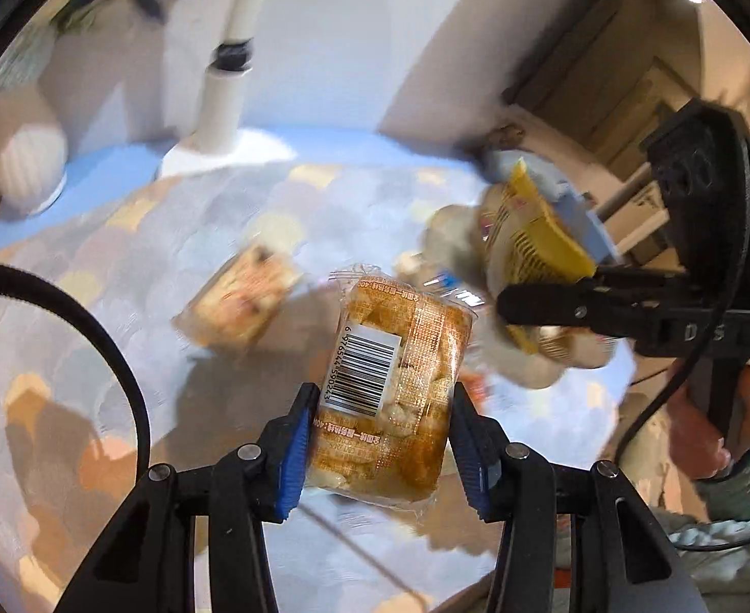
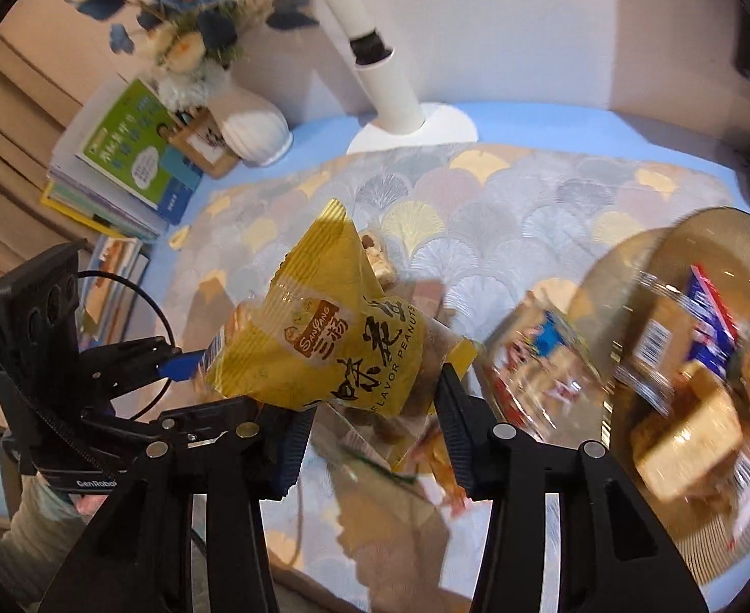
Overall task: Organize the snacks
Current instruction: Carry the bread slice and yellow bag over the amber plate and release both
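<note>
My left gripper [image 1: 382,439] is shut on a clear snack pack [image 1: 400,383] with a barcode label, held above the patterned tablecloth [image 1: 119,265]. My right gripper [image 2: 375,429] is shut on a yellow peanut bag [image 2: 323,337], lifted above the table; the bag also shows in the left wrist view [image 1: 533,225], with the right gripper's black finger across it. A glass bowl [image 2: 681,235] at the right holds several wrapped snacks [image 2: 686,424]. Another wrapped snack [image 1: 242,301] lies blurred on the cloth.
A white lamp base [image 2: 415,127] stands at the back. A white vase with blue flowers [image 2: 252,127] and a stack of books [image 2: 129,163] sit at the back left. The blue table edge [image 2: 553,122] borders the cloth.
</note>
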`<control>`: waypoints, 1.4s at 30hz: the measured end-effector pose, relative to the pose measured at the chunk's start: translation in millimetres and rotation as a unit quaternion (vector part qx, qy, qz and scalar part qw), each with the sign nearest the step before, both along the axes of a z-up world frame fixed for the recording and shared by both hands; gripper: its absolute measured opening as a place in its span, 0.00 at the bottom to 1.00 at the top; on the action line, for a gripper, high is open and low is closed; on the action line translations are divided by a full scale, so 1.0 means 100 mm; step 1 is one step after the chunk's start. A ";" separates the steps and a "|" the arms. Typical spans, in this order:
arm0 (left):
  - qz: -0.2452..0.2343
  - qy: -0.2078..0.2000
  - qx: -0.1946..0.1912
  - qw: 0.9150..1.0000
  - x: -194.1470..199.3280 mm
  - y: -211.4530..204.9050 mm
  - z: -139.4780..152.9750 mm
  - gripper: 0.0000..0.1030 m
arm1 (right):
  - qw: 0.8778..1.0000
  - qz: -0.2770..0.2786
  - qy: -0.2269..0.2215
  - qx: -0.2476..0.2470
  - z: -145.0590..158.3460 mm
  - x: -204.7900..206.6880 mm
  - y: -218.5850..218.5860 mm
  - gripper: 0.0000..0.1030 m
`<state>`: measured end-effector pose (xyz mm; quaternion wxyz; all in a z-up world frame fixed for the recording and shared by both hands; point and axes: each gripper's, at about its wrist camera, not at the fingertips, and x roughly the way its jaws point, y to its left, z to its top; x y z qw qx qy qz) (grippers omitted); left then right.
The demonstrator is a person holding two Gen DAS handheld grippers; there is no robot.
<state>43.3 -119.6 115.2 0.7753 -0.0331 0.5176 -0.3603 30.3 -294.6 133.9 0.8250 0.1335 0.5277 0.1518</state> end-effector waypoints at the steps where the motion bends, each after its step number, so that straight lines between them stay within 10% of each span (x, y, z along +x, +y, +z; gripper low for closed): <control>1: -0.007 -0.005 -0.006 1.000 -0.03 -0.07 0.08 0.46 | 1.000 -0.010 -0.007 0.002 0.06 -0.07 -0.08 0.43; 18: -0.125 -0.064 -0.040 0.989 -0.26 -1.53 0.72 0.46 | 0.978 -0.181 -0.048 0.087 0.55 -0.82 -1.84 0.43; 39: -0.130 -0.083 0.021 0.988 -0.18 -2.65 0.56 0.46 | 0.986 -0.160 -0.040 0.015 0.51 -0.29 -2.51 0.46; 42: -0.109 -0.090 0.034 0.989 -0.11 -2.73 0.47 0.54 | 0.989 -0.138 -0.026 0.042 0.38 -0.15 -2.54 0.70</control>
